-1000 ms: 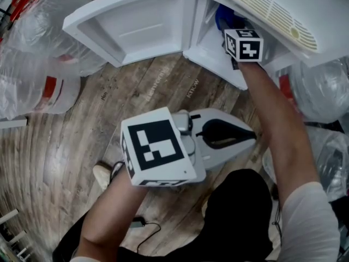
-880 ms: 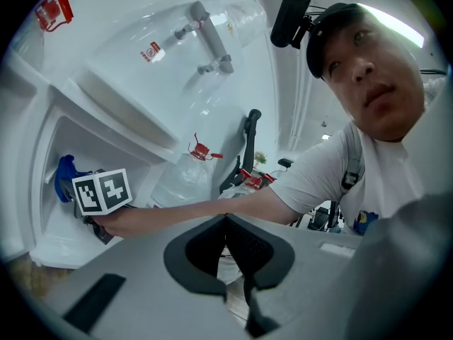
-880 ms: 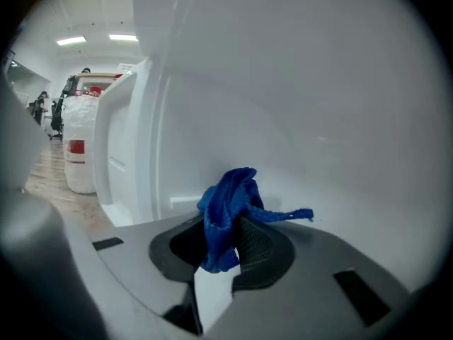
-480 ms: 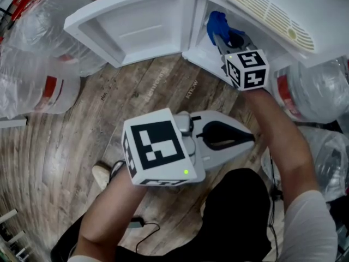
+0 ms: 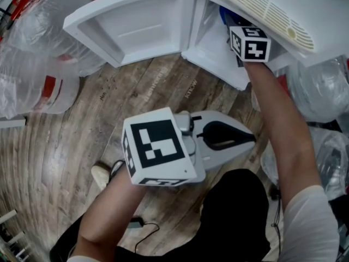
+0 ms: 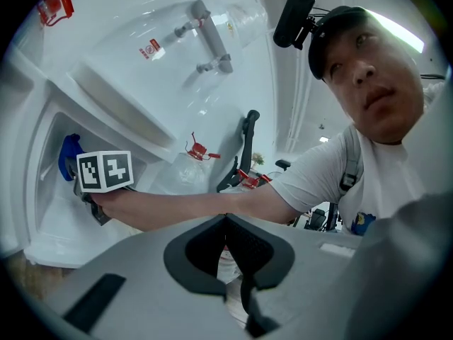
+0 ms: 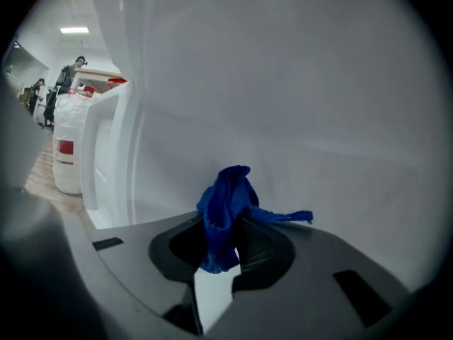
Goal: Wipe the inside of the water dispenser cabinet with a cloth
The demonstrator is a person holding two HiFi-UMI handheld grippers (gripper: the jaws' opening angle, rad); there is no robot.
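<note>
Inside the white plastic water dispenser cabinet point(image 5: 210, 51) | your right gripper point(image 7: 226, 243) clamps the crumpled blue cloth point(image 7: 225, 197) near an inner wall | your left gripper point(image 5: 240, 136) hangs outside, jaws together, empty | wiping seems under way; finished share unclear.

cloth point(image 7: 223, 197) 1 | cabinet point(image 5: 212, 49) 1 | left gripper point(image 5: 253, 137) 1 | right gripper point(image 7: 231, 219) 1 | water bottles point(image 5: 38, 86) at least 4

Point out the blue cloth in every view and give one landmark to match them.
Head view: blue cloth at top, above the marker cube.
Left gripper view: far left, behind that cube.
Right gripper view: centre, pinched in the right gripper jaws.
Shared landmark: white cabinet interior around it.
</note>
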